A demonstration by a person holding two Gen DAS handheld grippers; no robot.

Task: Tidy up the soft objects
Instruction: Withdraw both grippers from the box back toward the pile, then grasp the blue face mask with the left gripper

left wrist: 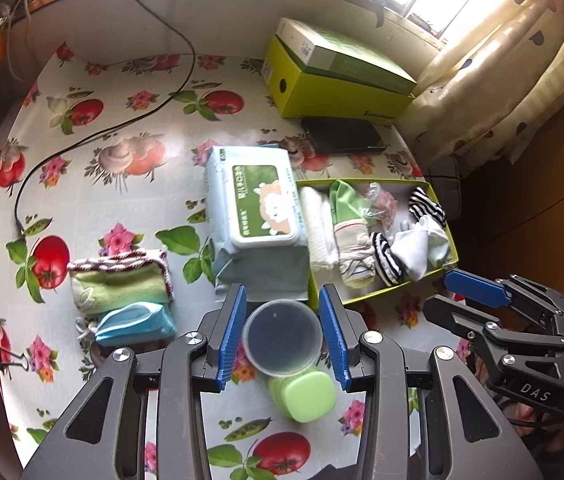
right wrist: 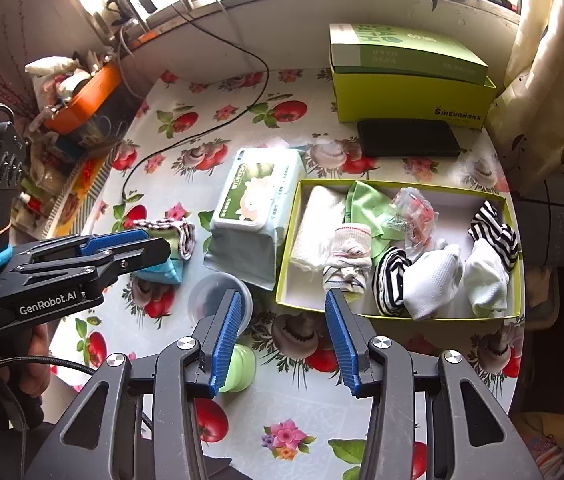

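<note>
Left gripper [left wrist: 283, 336] jaws spread, cup [left wrist: 282, 338] below between them, untouched; towel [left wrist: 120, 280] left of them. Right gripper [right wrist: 283, 340] jaws spread, empty; tray [right wrist: 397, 316] of socks [right wrist: 431, 280] just beyond

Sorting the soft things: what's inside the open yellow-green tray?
Inside the tray: white cloth, green cloth, striped socks, white socks, crinkled plastic bag. Anything beneath them is covered.

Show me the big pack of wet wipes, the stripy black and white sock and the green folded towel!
pack of wet wipes [left wrist: 264, 210], left wrist view, on its white lid.
black and white striped sock [right wrist: 495, 226], right wrist view, mid-fabric.
green folded towel [left wrist: 122, 282], left wrist view, its front fold.
</note>
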